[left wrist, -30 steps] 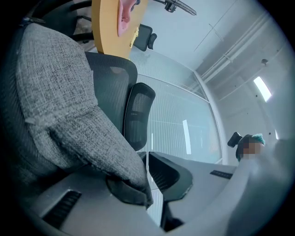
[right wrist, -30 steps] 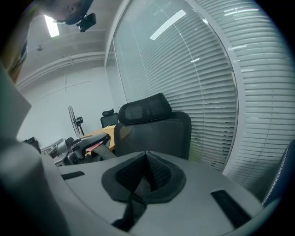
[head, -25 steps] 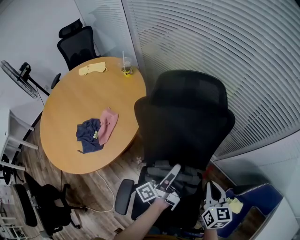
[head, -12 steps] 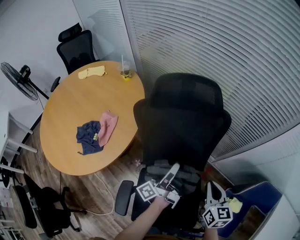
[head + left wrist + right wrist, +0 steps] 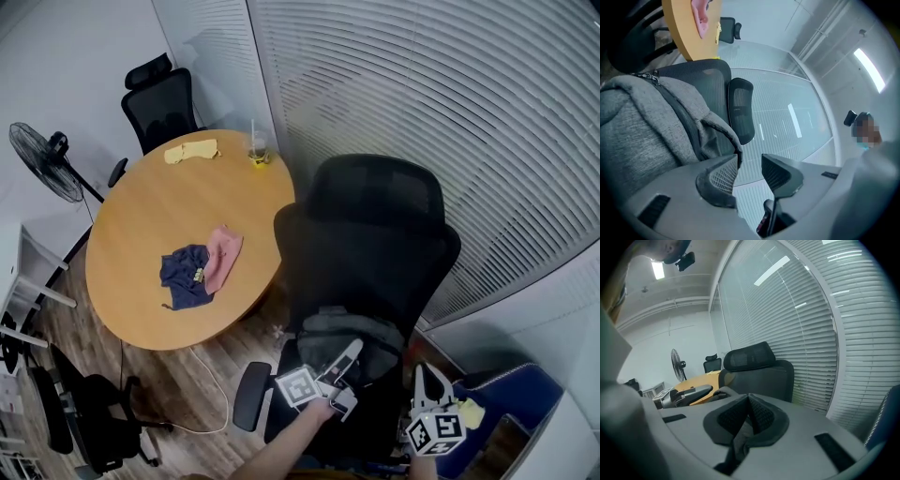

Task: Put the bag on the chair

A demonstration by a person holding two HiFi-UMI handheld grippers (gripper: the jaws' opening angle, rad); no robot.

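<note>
A grey bag (image 5: 354, 332) rests on the seat of the black office chair (image 5: 375, 234), leaning toward its backrest. My left gripper (image 5: 349, 352) is just in front of the bag. In the left gripper view its jaws are opening, with a gap between them (image 5: 750, 164). The bag (image 5: 642, 126) fills the left of that view, and its handle loop (image 5: 725, 133) lies at the tip of the left jaw, outside the gap. My right gripper (image 5: 427, 379) hovers to the right of the seat, jaws shut (image 5: 749, 414) with nothing held.
A round wooden table (image 5: 150, 225) stands left of the chair with blue and pink cloths (image 5: 202, 267), a yellow cloth (image 5: 190, 150) and a cup (image 5: 258, 155). A second black chair (image 5: 161, 98) and a fan (image 5: 39, 150) stand behind it. Slatted blinds (image 5: 450, 122) run along the right.
The left gripper's jaws have come apart and let go of the bag's handle. The bag now sits heaped higher on the seat. The right gripper has stayed where it was.
</note>
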